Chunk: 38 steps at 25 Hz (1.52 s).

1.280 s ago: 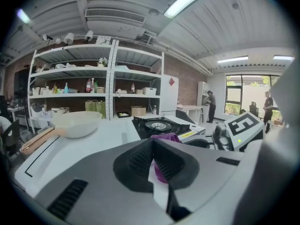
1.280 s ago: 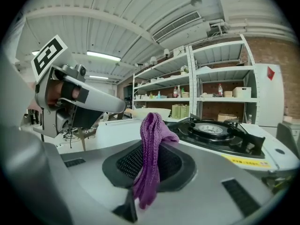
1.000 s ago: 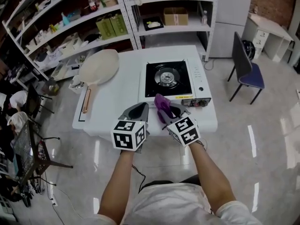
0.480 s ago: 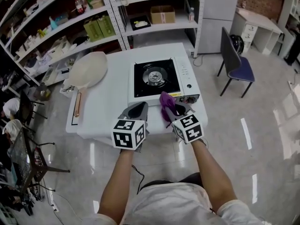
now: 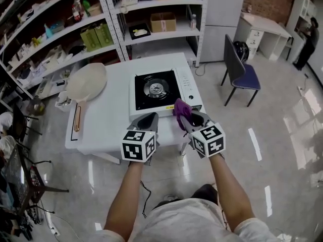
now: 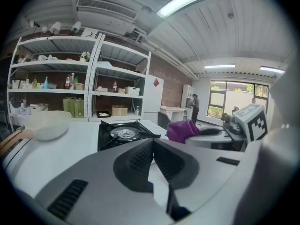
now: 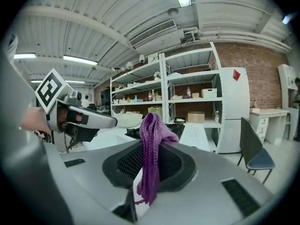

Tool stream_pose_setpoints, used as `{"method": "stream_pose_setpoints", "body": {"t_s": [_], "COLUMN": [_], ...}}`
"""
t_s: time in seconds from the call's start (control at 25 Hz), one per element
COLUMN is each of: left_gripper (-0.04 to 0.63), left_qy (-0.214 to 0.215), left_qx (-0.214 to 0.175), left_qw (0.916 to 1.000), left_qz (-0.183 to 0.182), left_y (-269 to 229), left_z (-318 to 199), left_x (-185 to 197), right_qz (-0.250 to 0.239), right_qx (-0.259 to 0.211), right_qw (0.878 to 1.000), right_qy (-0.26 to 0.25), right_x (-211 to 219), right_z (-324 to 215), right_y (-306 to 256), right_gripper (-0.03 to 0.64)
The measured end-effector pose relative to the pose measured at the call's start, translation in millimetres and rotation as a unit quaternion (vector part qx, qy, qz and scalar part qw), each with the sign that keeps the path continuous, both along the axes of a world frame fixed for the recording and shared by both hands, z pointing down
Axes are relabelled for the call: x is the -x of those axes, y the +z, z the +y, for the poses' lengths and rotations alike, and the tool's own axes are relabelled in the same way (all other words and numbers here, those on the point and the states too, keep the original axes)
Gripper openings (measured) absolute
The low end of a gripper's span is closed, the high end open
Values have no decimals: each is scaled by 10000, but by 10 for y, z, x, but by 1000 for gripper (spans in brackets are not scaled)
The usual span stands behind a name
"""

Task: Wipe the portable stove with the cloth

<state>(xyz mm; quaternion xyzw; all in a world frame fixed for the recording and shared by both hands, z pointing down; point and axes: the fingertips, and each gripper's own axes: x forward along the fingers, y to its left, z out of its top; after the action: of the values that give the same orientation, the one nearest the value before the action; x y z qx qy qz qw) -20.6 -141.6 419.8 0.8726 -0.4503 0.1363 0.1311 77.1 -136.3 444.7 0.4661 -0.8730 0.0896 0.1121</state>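
Observation:
The portable stove (image 5: 164,90), white with a black top and a round burner, stands on the white table's (image 5: 116,112) right half; it shows too in the left gripper view as the stove (image 6: 123,134). My right gripper (image 5: 187,116) is shut on a purple cloth (image 5: 180,108), held just in front of the stove's near edge. In the right gripper view the cloth (image 7: 153,150) hangs pinched between the jaws of the right gripper (image 7: 151,165). My left gripper (image 5: 148,120) is shut and empty over the table's front edge, left of the cloth. The left gripper (image 6: 153,150) shows jaws pressed together.
A cream frying pan (image 5: 86,84) with a wooden handle lies on the table's left side. Shelving racks (image 5: 96,29) stand behind the table. A blue chair (image 5: 239,74) is to the right, near a desk (image 5: 265,29). A person (image 5: 307,39) stands far right.
The view has drifted so the table and stove sit further left and closer. Both grippers keep their hold; the right one with the cloth has edged nearer the stove's front.

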Motion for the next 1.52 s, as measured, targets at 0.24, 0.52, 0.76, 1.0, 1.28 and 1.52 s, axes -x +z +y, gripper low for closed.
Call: {"method": "stream_pose_setpoints", "body": {"t_s": [0.24,0.52,0.76,1.0,1.28,1.52], "left_gripper": [3,3,3,3,3,2], "left_qy": [-72,-176,-463,-491,-570,-640], "left_qx": [-3,-108,-203,-234,-221,-272], "left_qw": [9999,9998,9987,9985,9981,9975], "left_qz": [84,28,-13,-16,-32,-114], "left_y": [-61,-182,-226,-249,-237,-285], "left_z": [12,-193,-516,-765,-989,-1207], "left_x": [-55,-99,-8,-110,-116,-79], "right_qz": [129,238,246,-40,-439,-450], "right_qx": [-47,25,177,467,703,791], "right_qw": [9987,9958,9945,9938,9926,9931], "right_qy": [497,880,1001,1009,885,744], "right_x": [-556,-1066,-1327,-1358,-1310,-1296], "right_z": [-30,-240,-423,-590,-902,-1261], "right_y": [-158,-144,43,263,372,348], "right_gripper": [61,61,61,61,61,61]}}
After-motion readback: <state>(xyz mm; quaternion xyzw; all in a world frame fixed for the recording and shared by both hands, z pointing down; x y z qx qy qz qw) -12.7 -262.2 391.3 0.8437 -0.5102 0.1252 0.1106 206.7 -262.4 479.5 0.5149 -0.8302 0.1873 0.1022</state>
